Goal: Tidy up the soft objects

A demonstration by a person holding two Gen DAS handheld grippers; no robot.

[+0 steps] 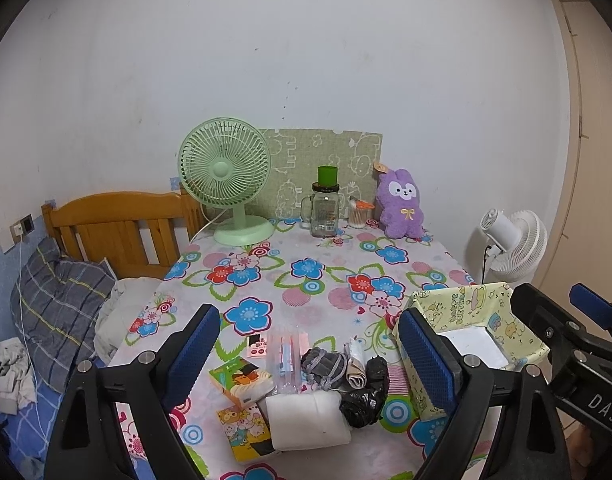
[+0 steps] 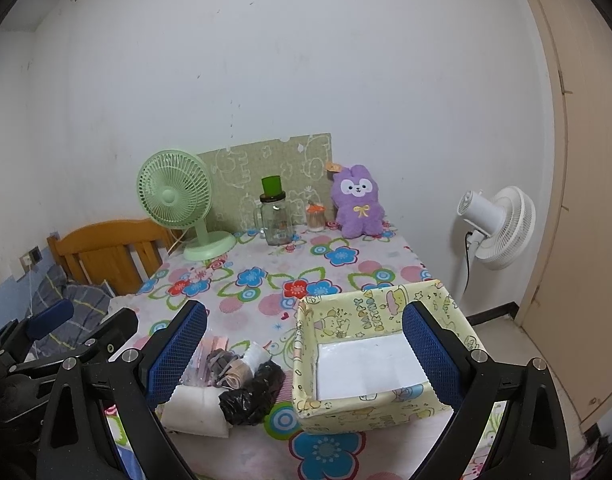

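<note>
I held the left gripper [image 1: 310, 354] above the near edge of the table [image 1: 326, 280] with its fingers spread wide and nothing between them. I held the right gripper [image 2: 306, 356] the same way: fingers apart, empty, framing the yellow box [image 2: 370, 412].

The box was my landmark. It sat on the flowered cloth at the near right corner of the table. Its walls carried a cartoon print. Only a bare white bottom [image 2: 366, 364] showed inside it; no item lay in it.

The soft things lay in a cluster just left of the box, all outside it:
- a black plastic bag [image 1: 364, 396], crumpled, closest to the box;
- a white folded pad [image 1: 310, 420], touching the bag on its left;
- a grey rolled cloth [image 1: 326, 364], behind the pad;
- a beige and white roll [image 1: 356, 364], between the grey cloth and the bag;
- a clear plastic pouch [image 1: 285, 360], left of the grey cloth.

Two printed cards [image 1: 241, 380] lay left of the pad, further from the box.

Well behind the box, at the wall, stood a glass jar [image 1: 324, 210] with a green cup [image 1: 328, 176] on its lid. I could not tell what was in the jar. A purple plush toy [image 1: 402, 206] and a green fan [image 1: 225, 180] flanked it.
</note>
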